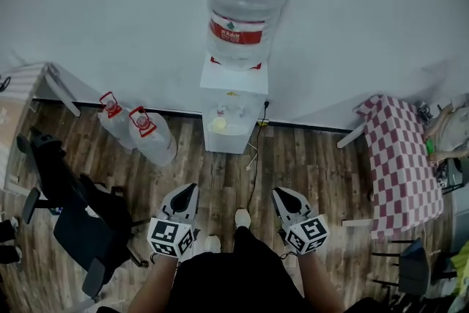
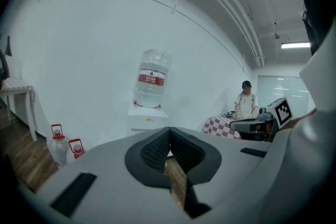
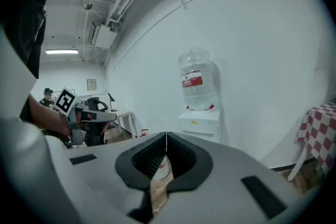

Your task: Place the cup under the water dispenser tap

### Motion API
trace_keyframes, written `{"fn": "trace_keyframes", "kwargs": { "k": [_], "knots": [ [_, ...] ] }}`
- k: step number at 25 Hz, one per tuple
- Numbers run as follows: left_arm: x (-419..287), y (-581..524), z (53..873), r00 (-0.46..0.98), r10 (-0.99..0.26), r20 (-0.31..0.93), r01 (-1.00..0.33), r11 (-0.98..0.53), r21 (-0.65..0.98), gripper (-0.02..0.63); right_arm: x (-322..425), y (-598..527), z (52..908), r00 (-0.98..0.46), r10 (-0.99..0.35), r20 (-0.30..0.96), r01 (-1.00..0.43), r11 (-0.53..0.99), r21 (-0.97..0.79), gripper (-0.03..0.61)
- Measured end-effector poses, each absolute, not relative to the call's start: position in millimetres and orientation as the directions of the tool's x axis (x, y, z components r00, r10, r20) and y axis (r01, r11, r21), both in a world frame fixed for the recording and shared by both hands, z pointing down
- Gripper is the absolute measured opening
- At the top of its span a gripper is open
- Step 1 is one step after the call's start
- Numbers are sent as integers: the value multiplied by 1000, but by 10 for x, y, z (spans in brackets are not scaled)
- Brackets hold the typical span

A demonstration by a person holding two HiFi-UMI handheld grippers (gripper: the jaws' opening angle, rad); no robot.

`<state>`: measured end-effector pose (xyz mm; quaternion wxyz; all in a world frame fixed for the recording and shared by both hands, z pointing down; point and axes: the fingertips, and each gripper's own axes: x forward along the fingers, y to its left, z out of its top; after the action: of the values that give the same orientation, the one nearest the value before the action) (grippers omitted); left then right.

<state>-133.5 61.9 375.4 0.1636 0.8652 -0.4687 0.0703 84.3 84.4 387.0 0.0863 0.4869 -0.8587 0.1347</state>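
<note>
**Two clenched grippers face a water dispenser, cup already in its recess**

A white water dispenser [image 1: 233, 110] stands against the wall, topped by a large clear bottle [image 1: 243, 7] with a red label. A small yellowish cup [image 1: 218, 124] sits in the dispenser's recess, below the taps; it is too small to tell whether it lines up with one tap.

Well in front of the dispenser, on the wood floor [image 1: 308, 165], a person holds both tools side by side, pointed toward it. The left gripper [image 1: 189, 193] has its jaws pressed together at the tips, nothing between them. The right gripper [image 1: 282, 196] is clenched likewise and empty. Neither is near the cup.

To the left of the dispenser, two spare water jugs [image 1: 152, 135] with red caps rest on the floor near the wall. Farther left and nearer the person is a black office chair [image 1: 73, 220]. To the right of the dispenser stands a table under a red-and-white checked cloth [image 1: 401, 165]. A second person [image 2: 245, 105] in a dark cap stands behind that table. A dark cable [image 1: 256, 176] trails across the floor from the dispenser's right side.
</note>
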Motion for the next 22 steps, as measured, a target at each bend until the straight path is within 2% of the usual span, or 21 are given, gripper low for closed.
{"fn": "trace_keyframes", "kwargs": {
  "k": [13,22],
  "knots": [
    [-1142,899,3614,612,-748,257,-791,-584,184,13,939,1332,3756,-456,-854,253,-890,429,-154,21],
    [-790,988,3508,561,-788,253,-827,-542,147,12,1239,1268,3578,-530,-824,199,-847,504,-166,21]
  ]
}}
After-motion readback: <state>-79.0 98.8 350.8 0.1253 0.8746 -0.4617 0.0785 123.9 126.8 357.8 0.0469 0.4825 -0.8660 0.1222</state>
